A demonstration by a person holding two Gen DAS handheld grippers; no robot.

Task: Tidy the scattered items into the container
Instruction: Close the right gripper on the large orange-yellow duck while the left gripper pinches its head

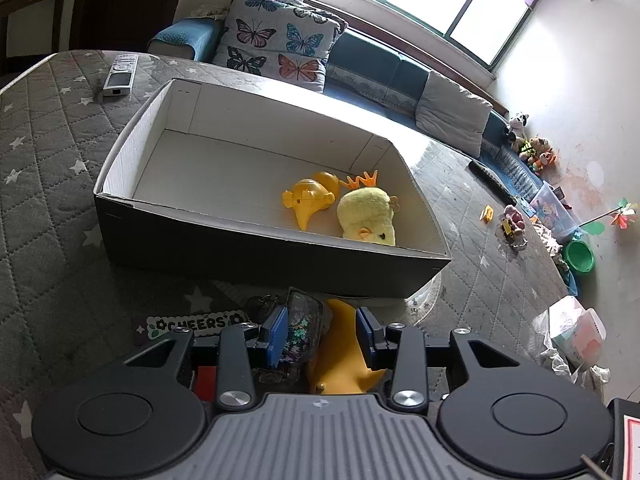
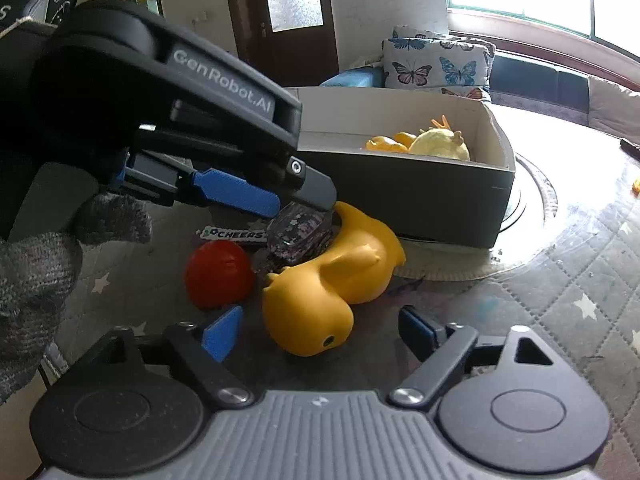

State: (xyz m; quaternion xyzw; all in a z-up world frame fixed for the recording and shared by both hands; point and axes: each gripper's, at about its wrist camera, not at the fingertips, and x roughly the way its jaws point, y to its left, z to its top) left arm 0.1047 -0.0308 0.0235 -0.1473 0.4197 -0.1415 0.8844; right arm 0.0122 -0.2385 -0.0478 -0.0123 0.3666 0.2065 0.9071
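the left tool (image 1: 322,330) has its blue pads on either side of a small glittery case (image 1: 302,322) and the tail end of a yellow rubber duck (image 2: 328,280); whether the pads actually press on either one i cannot tell. the right tool (image 2: 320,330) stands open, its pads wide apart with the duck's head between them and clear of both. a red ball (image 2: 219,273) lies just beside the right tool's left pad, touching or nearly touching the duck. a "cheers" sticker (image 2: 236,234) lies flat beyond the ball.

the box (image 1: 256,248) sits straight ahead of both tools on the quilted worktop (image 1: 52,184), already holding a plush chick (image 1: 368,216) and a yellow plastic toy (image 1: 308,200).

the step in hand looks like picking the duck from the pile. to do it well, the right tool should settle lower so its pads meet the widest part of the head squarely, keeping the left pad off the ball so it does not roll away. the left tool crowds the same spot, so it should take only the case and lift clear before the duck is raised over the near wall of the box.
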